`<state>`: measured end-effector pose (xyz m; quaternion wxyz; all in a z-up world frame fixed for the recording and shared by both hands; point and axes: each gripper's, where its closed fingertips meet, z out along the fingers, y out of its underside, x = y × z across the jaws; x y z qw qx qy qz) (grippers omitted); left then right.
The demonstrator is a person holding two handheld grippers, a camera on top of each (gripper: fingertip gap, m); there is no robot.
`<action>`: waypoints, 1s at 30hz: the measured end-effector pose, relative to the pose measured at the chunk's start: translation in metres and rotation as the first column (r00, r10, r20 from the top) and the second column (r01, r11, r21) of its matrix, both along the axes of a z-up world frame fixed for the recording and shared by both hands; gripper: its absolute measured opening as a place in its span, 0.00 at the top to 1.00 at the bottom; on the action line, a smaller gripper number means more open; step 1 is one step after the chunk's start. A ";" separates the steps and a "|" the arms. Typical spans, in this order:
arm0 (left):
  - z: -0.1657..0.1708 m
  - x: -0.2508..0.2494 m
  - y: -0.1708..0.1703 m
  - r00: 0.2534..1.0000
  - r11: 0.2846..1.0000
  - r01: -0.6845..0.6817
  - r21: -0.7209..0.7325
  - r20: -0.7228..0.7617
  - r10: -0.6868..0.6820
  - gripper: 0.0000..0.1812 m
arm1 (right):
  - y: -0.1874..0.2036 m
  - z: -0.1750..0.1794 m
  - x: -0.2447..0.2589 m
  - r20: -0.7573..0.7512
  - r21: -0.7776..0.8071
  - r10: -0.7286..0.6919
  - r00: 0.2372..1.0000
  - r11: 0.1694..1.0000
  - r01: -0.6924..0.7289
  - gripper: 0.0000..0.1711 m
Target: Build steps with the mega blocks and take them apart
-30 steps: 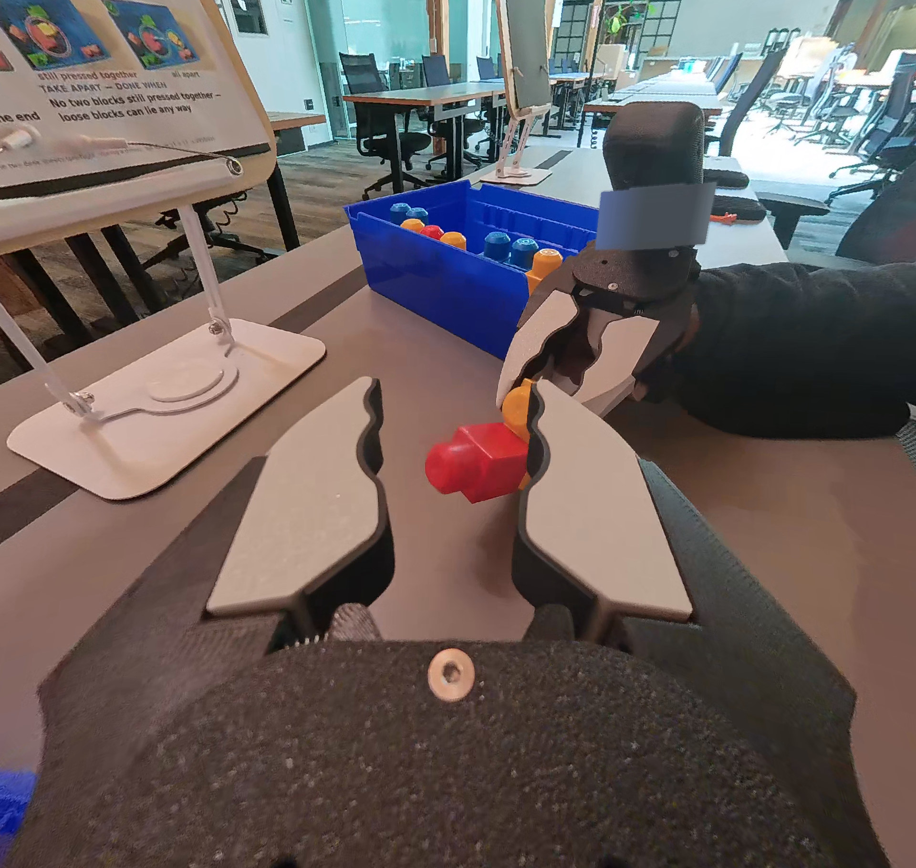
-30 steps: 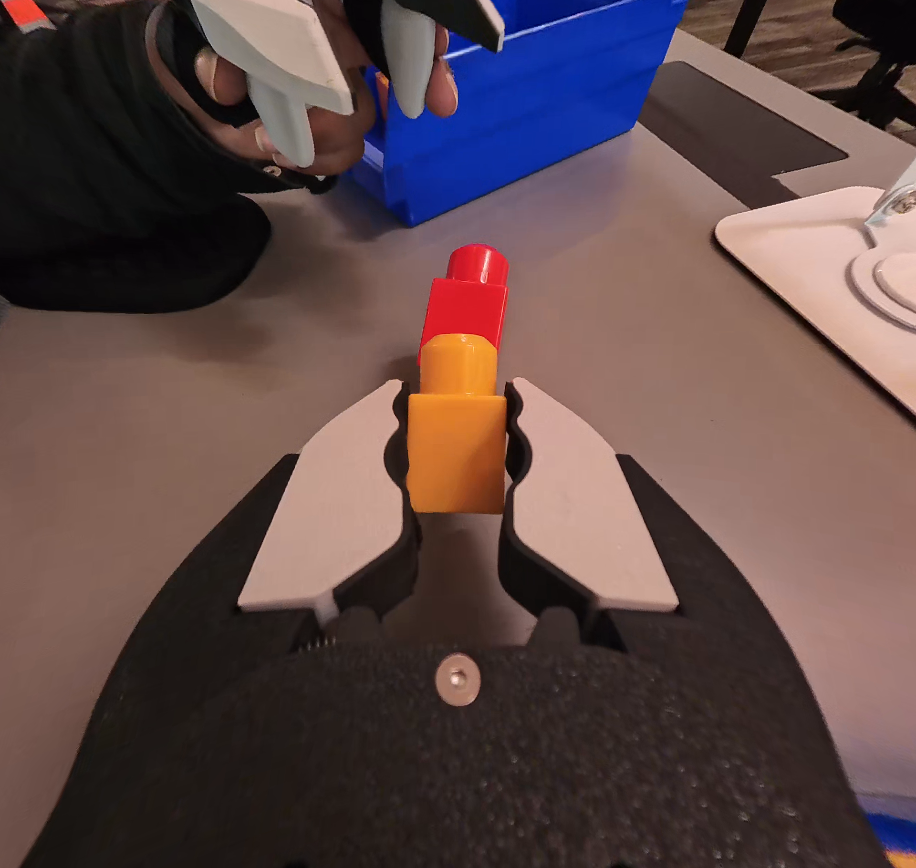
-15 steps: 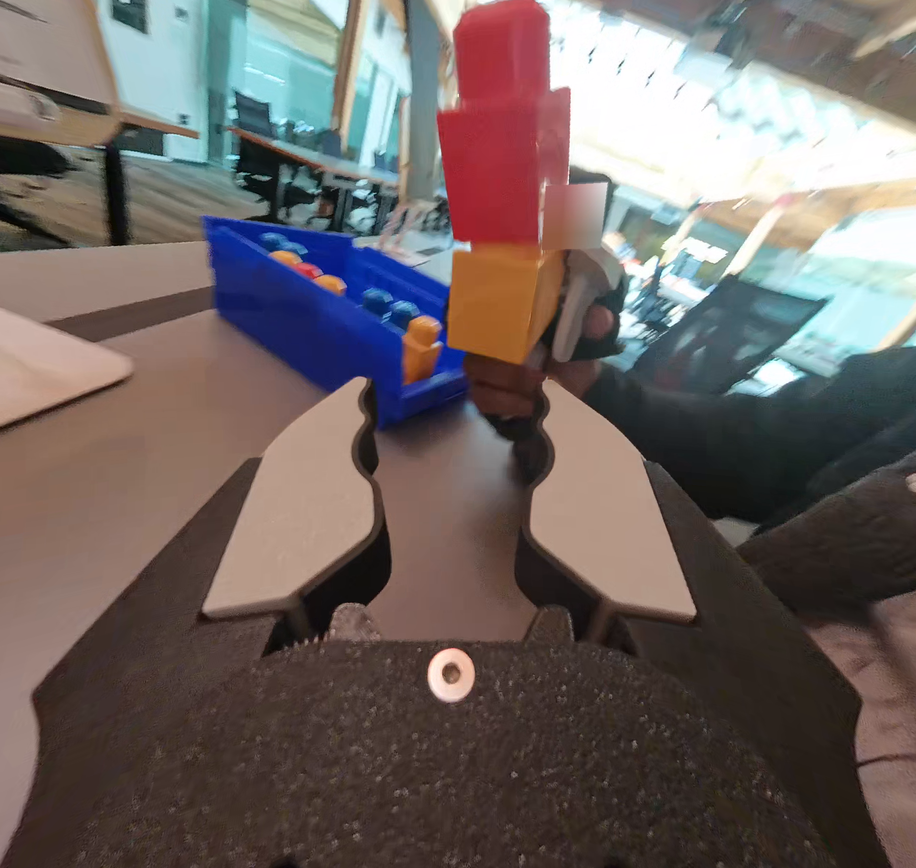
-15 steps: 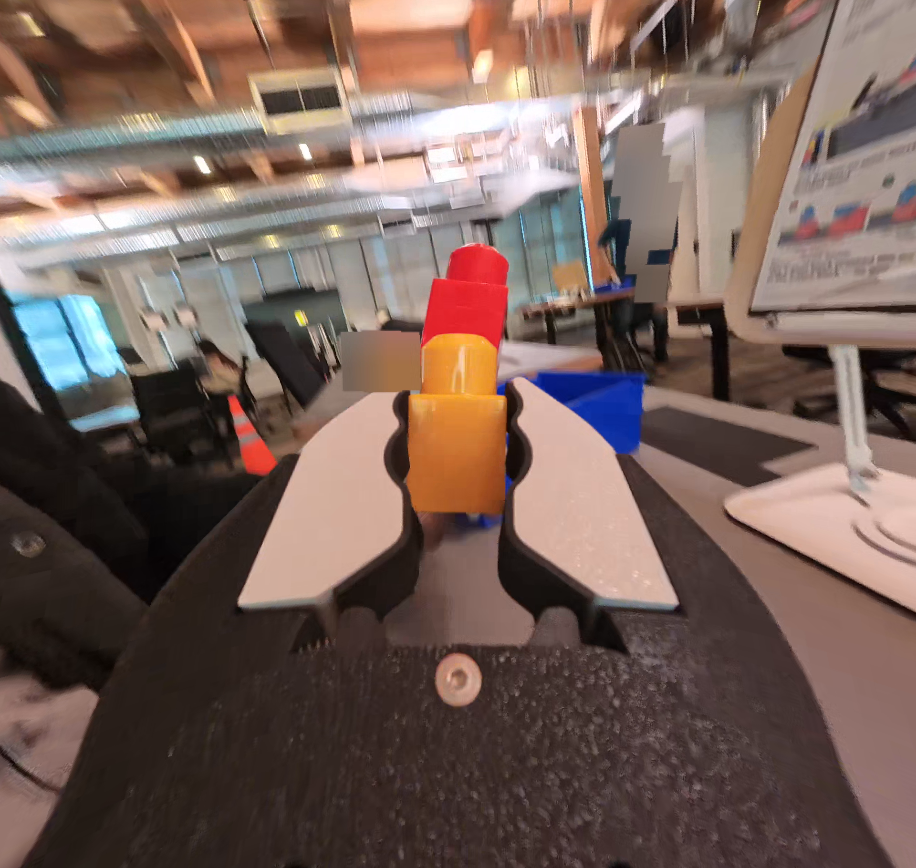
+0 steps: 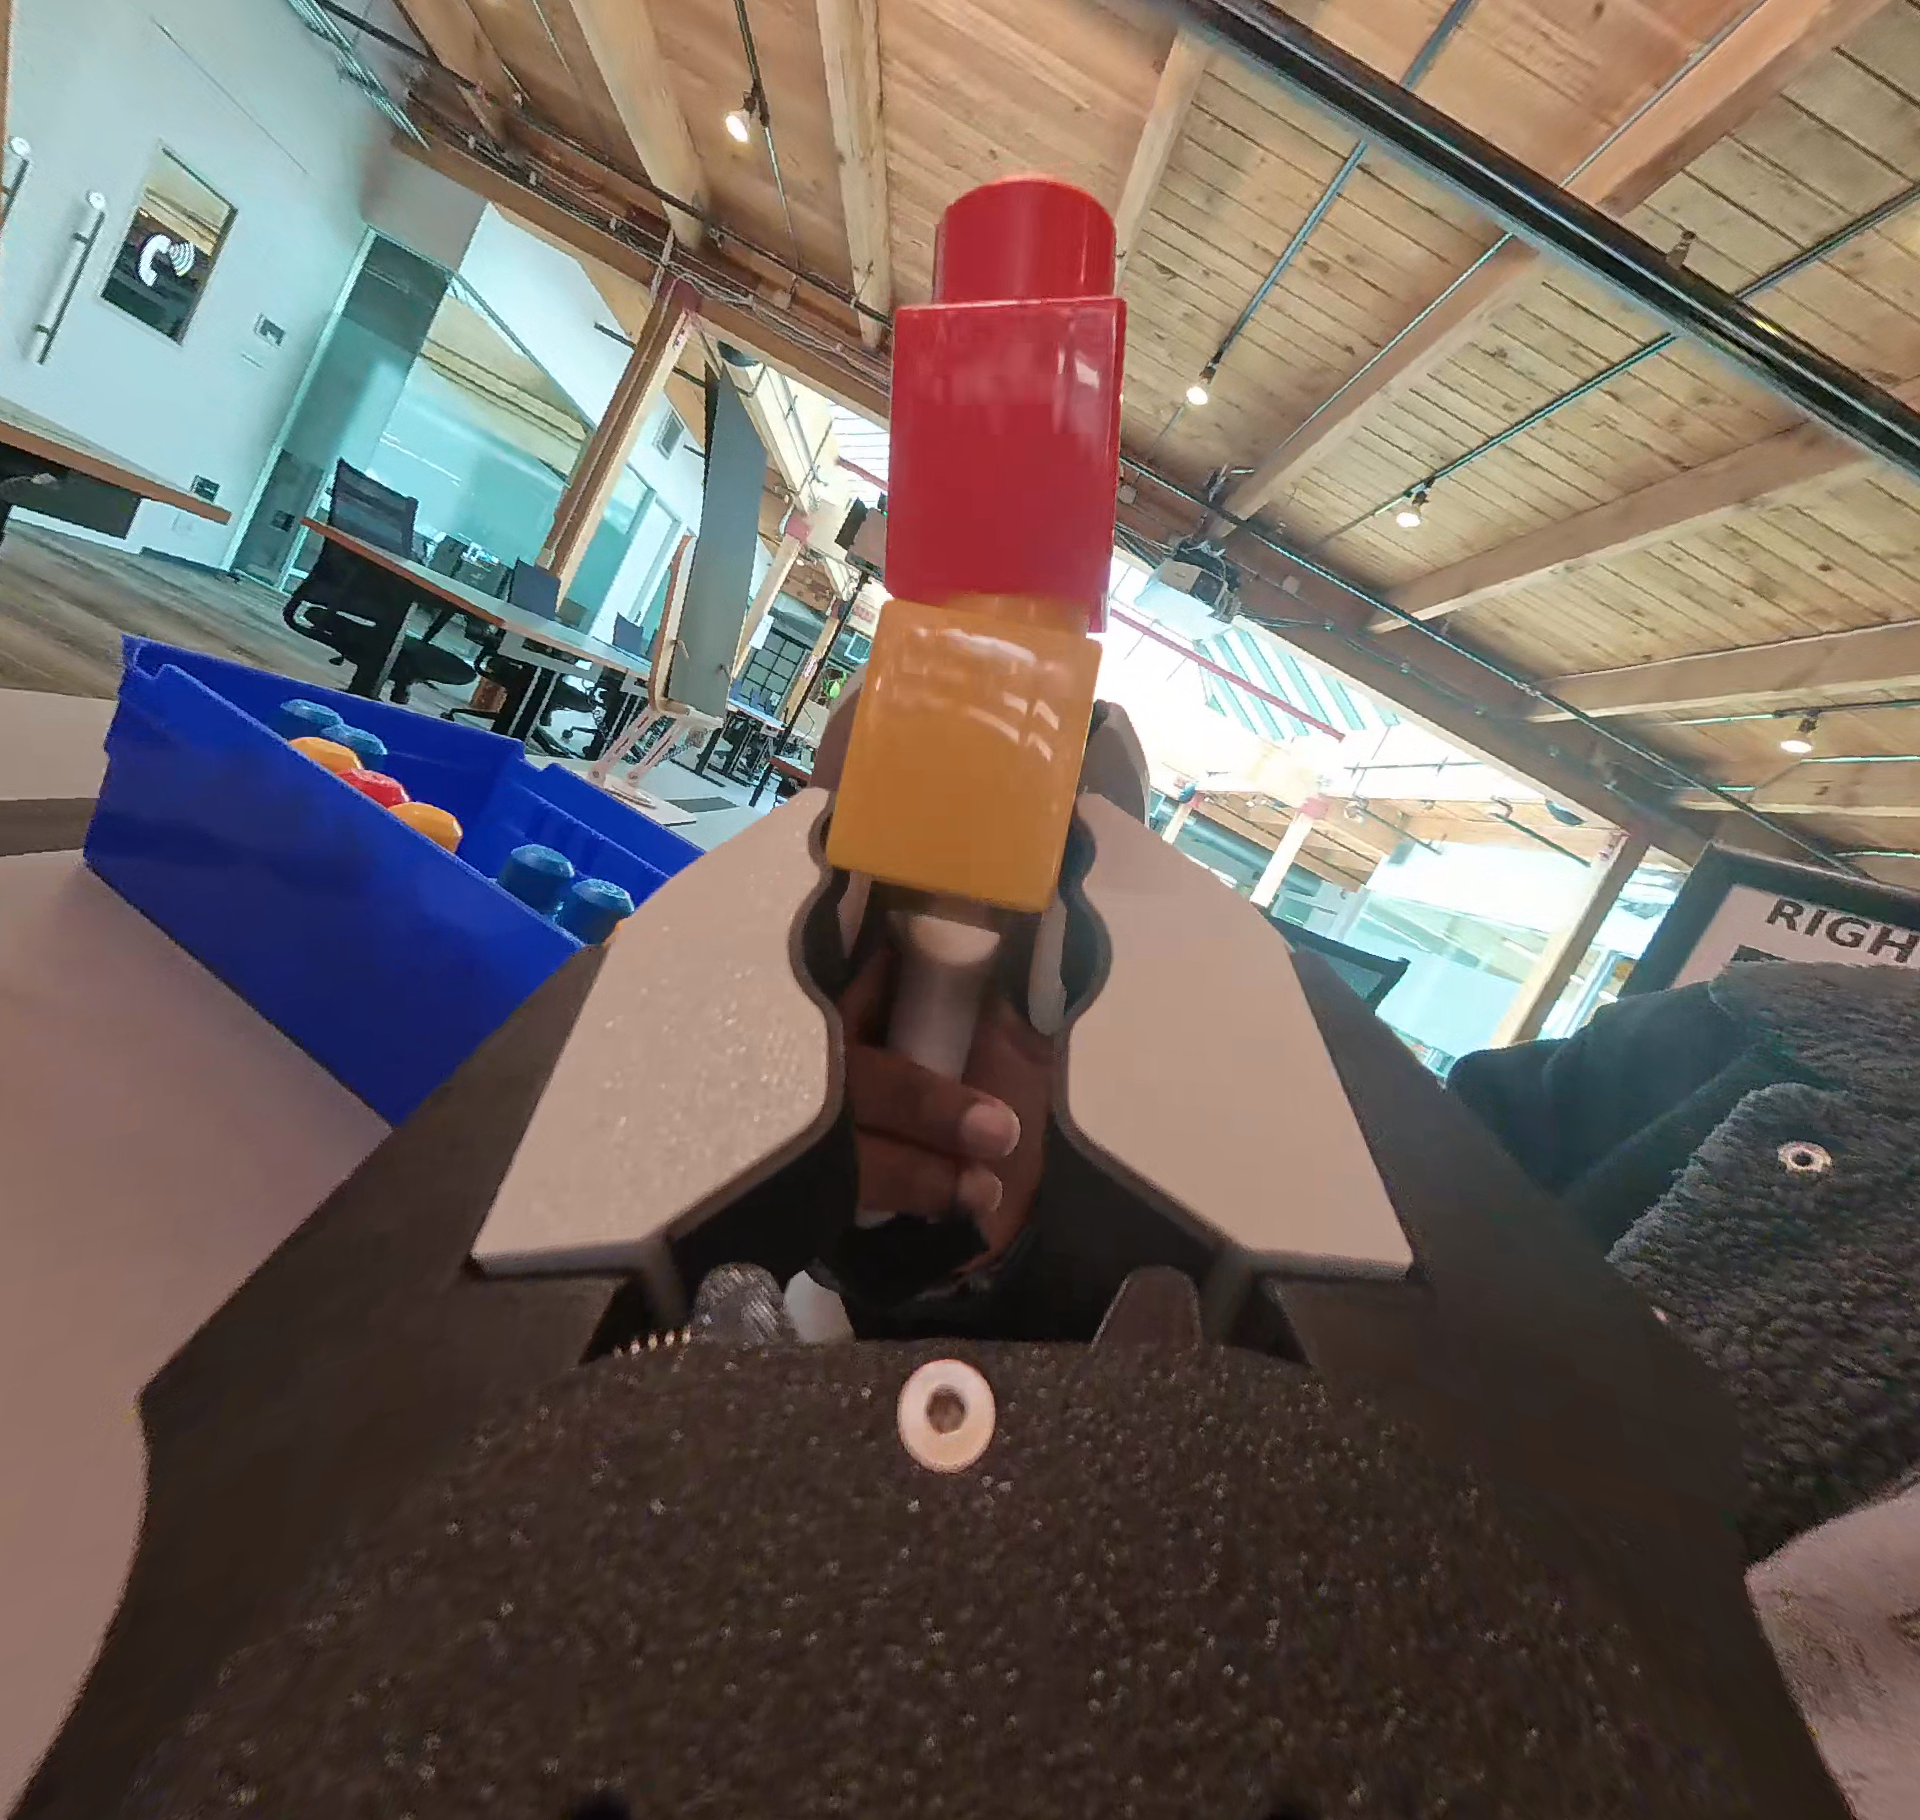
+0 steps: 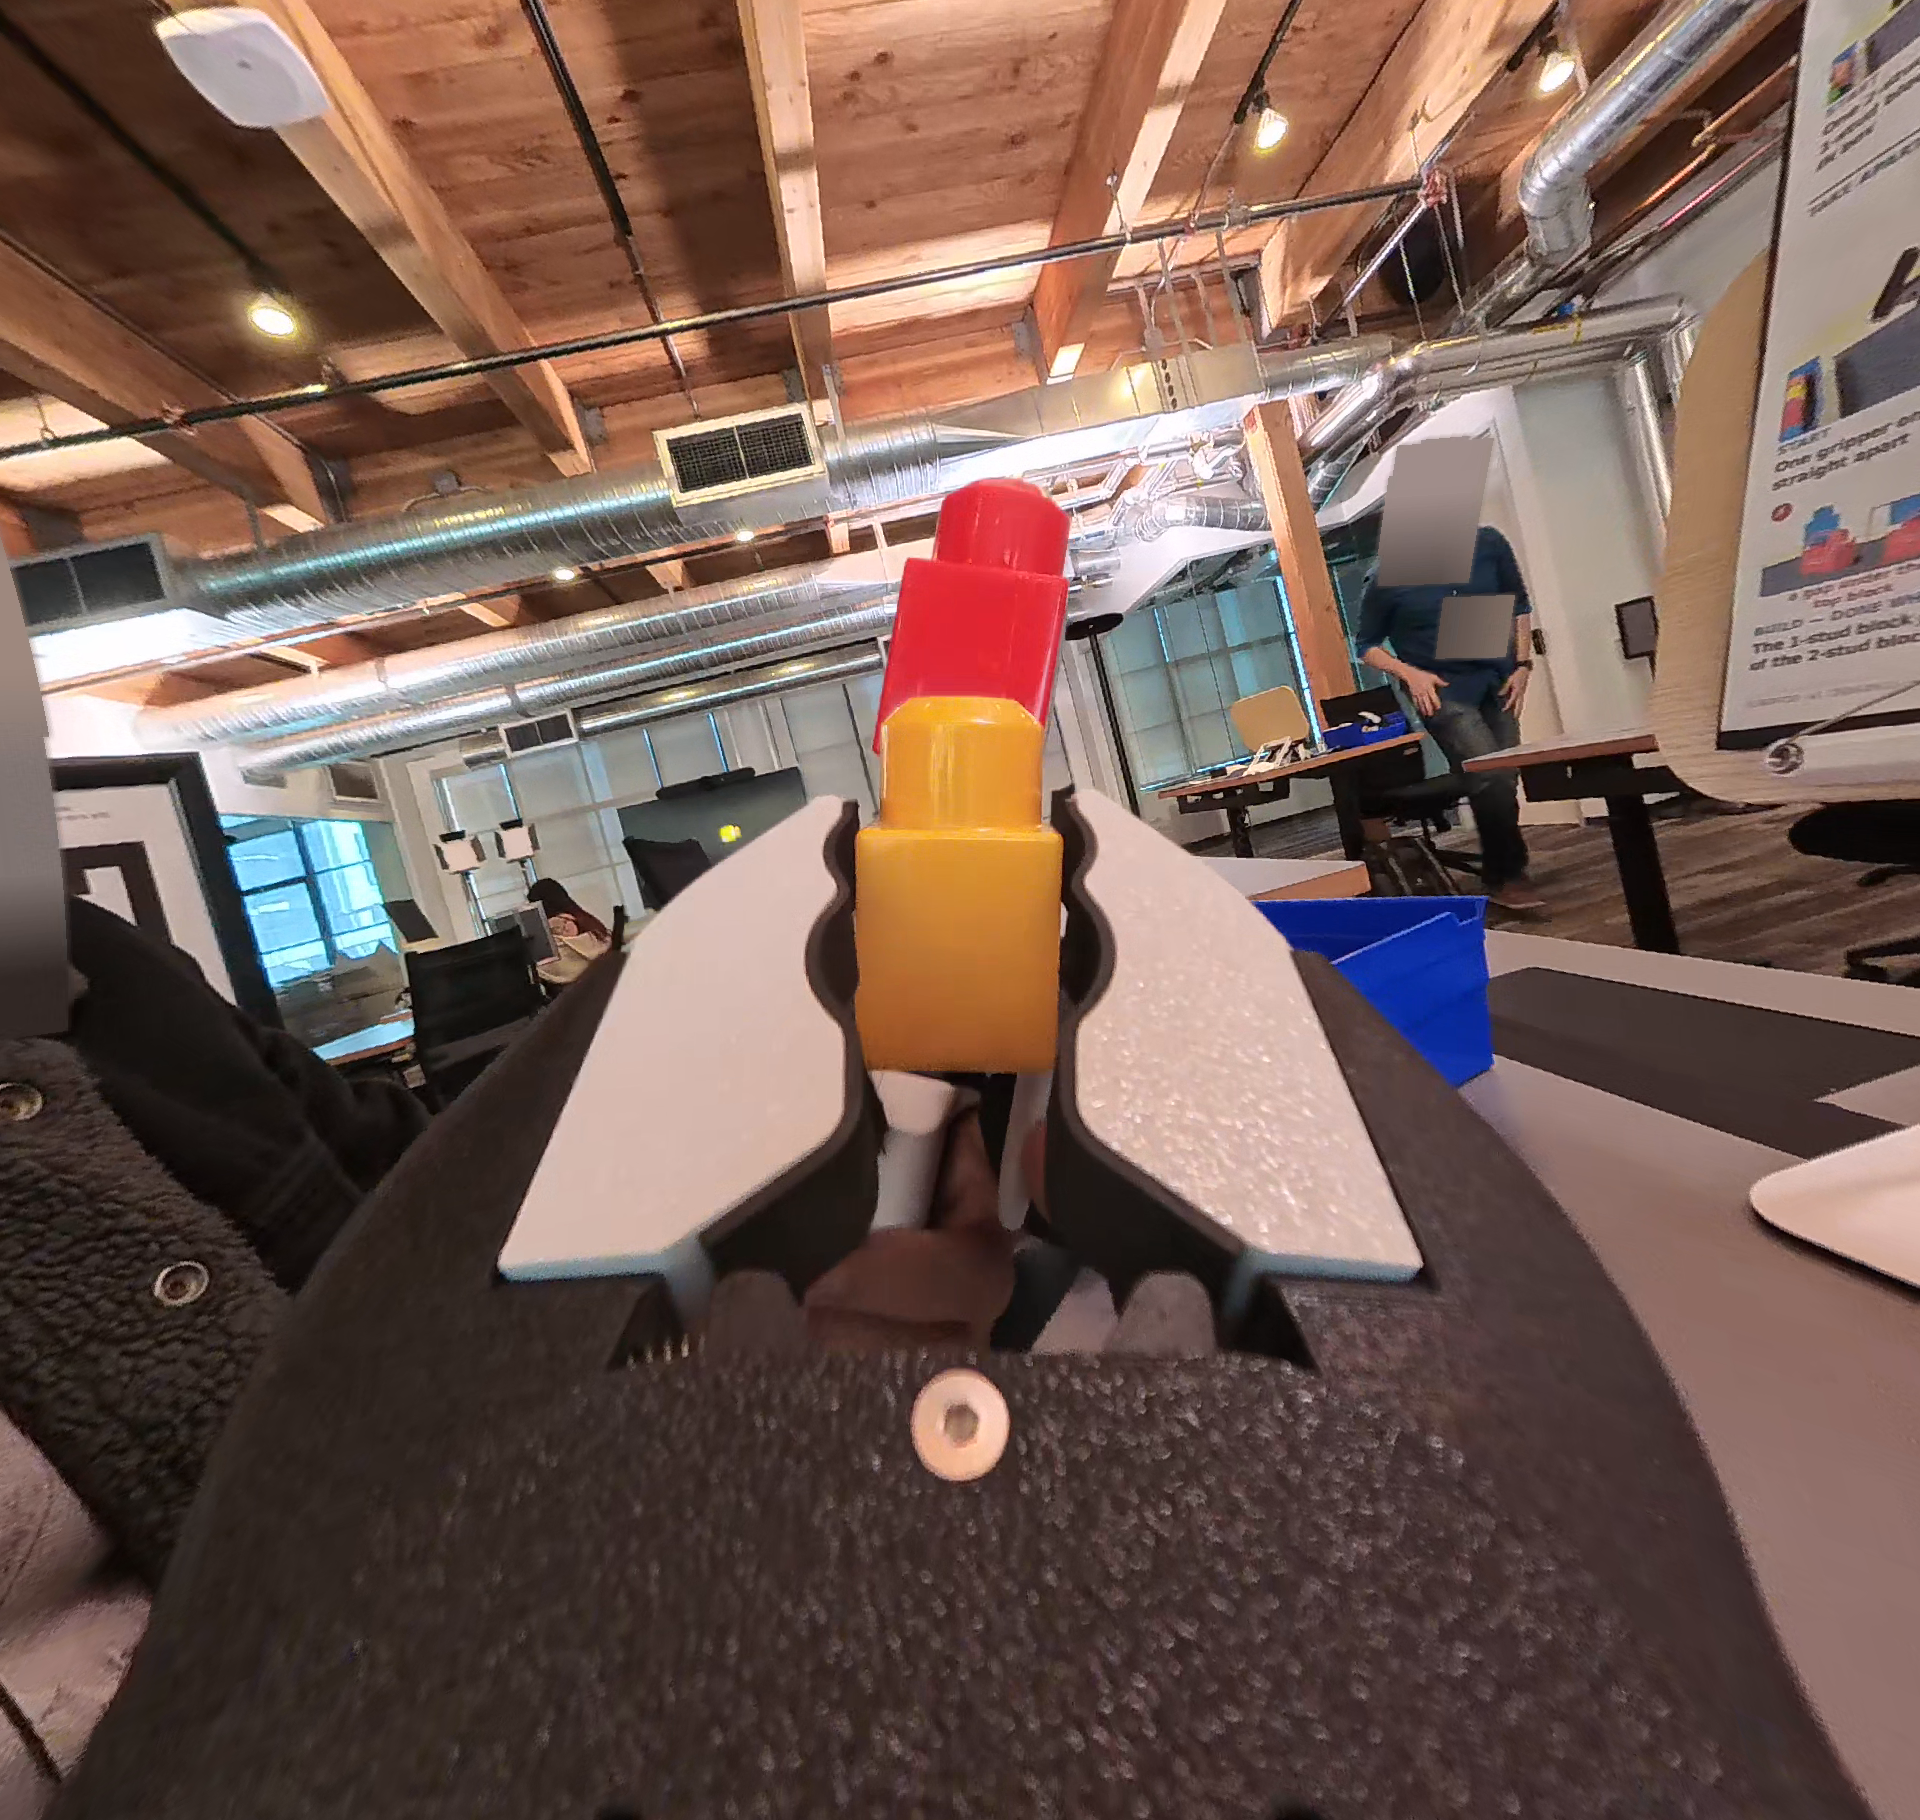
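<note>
Right gripper (image 6: 956, 939) fingers (image 6: 1205, 1022) pinch the orange block (image 6: 956, 949) on its two flat side faces, block seated between the wavy inner edges. Red block (image 6: 982, 632) is pressed onto the orange block's stud, free of any grip. Stack is held up in the air, well above the desk (image 6: 1714, 1355), seen against the ceiling.

Left gripper (image 5: 951, 897) fingers (image 5: 686, 1032) spread, one either side of the orange block's (image 5: 961, 768) lower end in the left wrist view; contact can't be told, the gap looks wider than the block. Red block (image 5: 1003, 440) sits clear above both fingertips.

Handling, judged: hollow hard plastic, light, stiff, glossy so a bit slippery on smooth faces; not fragile. Stud joint is friction fit, needs a straight pull along the stack. Best hold for the left: flat opposite sides of the red block body, not the round stud, which would roll out.

Orientation: long axis of the stack runs along the right fingers, pointing up and away toward the ceiling, red stud leading, orange base toward the gripper. Red block leans slightly to one side in the right wrist view.

Blue bin (image 5: 312, 897) with loose blocks sits on the desk beyond, to the left's left.
</note>
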<state>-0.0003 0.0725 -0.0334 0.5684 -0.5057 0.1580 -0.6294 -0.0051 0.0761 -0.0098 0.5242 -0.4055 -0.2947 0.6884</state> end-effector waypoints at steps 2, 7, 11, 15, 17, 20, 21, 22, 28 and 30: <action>0.000 -0.002 0.000 1.000 1.000 -0.008 0.014 -0.020 0.008 0.79 | -0.001 -0.002 -0.002 0.021 0.009 0.006 1.000 1.000 -0.007 0.79; -0.004 -0.014 -0.002 0.979 0.994 0.013 0.105 -0.206 0.009 0.79 | -0.006 -0.019 -0.011 0.234 0.114 0.019 0.972 0.992 -0.047 0.79; -0.001 -0.035 0.003 0.973 0.993 -0.001 0.122 -0.228 0.029 0.79 | 0.000 -0.027 -0.004 0.426 0.177 0.006 0.905 0.980 -0.090 0.74; -0.014 -0.041 0.006 0.939 0.991 0.000 0.137 -0.341 0.047 0.80 | 0.011 -0.013 0.012 0.545 0.195 -0.016 0.838 0.975 -0.109 0.73; -0.022 -0.038 0.006 0.919 0.990 0.006 0.141 -0.392 0.050 0.79 | 0.014 -0.005 0.015 0.625 0.214 -0.031 0.780 0.968 -0.133 0.71; -0.033 -0.030 0.005 0.889 0.989 0.015 0.148 -0.455 0.054 0.80 | 0.017 0.005 0.013 0.743 0.213 -0.030 0.669 0.958 -0.194 0.69; -0.036 -0.028 0.005 0.881 0.989 0.016 0.149 -0.469 0.056 0.79 | 0.018 0.006 0.012 0.778 0.218 -0.042 0.626 0.954 -0.207 0.69; -0.038 -0.026 0.005 0.877 0.989 0.016 0.149 -0.477 0.057 0.79 | 0.018 0.006 0.011 0.814 0.217 -0.045 0.579 0.949 -0.231 0.69; -0.046 -0.017 0.003 0.863 0.988 0.030 0.153 -0.502 0.051 0.79 | 0.015 -0.006 0.008 0.953 0.125 -0.012 0.301 0.925 -0.359 0.68; -0.046 -0.016 0.002 0.861 0.987 0.031 0.159 -0.506 0.055 0.79 | 0.016 -0.010 0.006 0.970 0.105 -0.012 0.244 0.923 -0.371 0.68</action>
